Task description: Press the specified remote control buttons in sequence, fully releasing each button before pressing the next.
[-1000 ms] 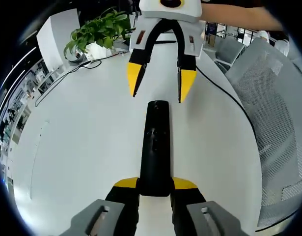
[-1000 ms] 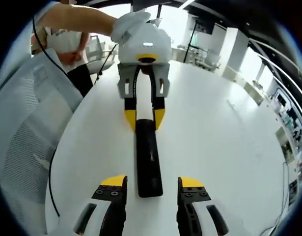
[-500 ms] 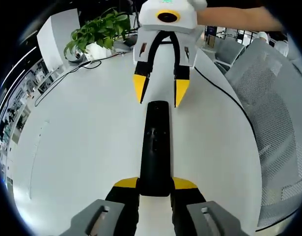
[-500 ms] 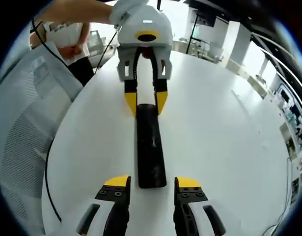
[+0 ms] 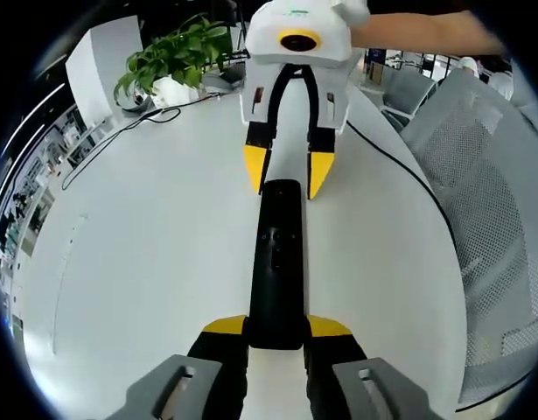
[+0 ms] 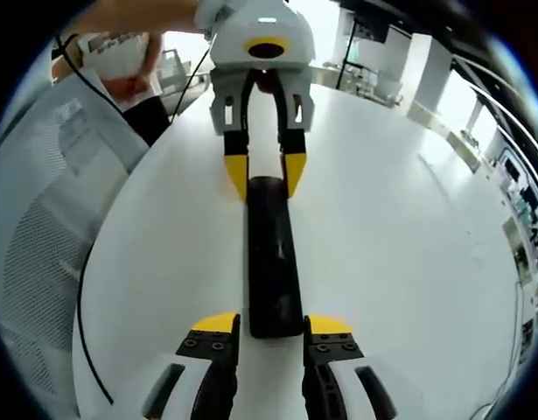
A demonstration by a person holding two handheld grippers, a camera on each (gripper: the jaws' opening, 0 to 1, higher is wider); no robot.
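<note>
A long black remote control [image 5: 279, 254] lies lengthwise on the white table [image 5: 146, 262]. My left gripper [image 5: 277, 328] is shut on its near end, one yellow fingertip on each side. In the left gripper view, my right gripper [image 5: 286, 171] comes in from the top, its yellow tips flanking the remote's far end. In the right gripper view the remote [image 6: 273, 254] runs up the middle. My right gripper [image 6: 271, 325] stands narrowly open there, its tips close beside the remote's end. The left gripper [image 6: 266, 175] holds the other end at the top.
A potted plant [image 5: 177, 52] and a thin cable [image 5: 120, 131] are at the table's far left. A grey mesh chair [image 5: 487, 175] stands beside the table, with a black cable [image 5: 400, 157] running along that edge. A person's arm [image 5: 426, 31] reaches to the right gripper.
My right gripper has moved toward the remote and narrowed its jaws until its tips flank the remote's end. The left gripper and the remote have stayed still.
</note>
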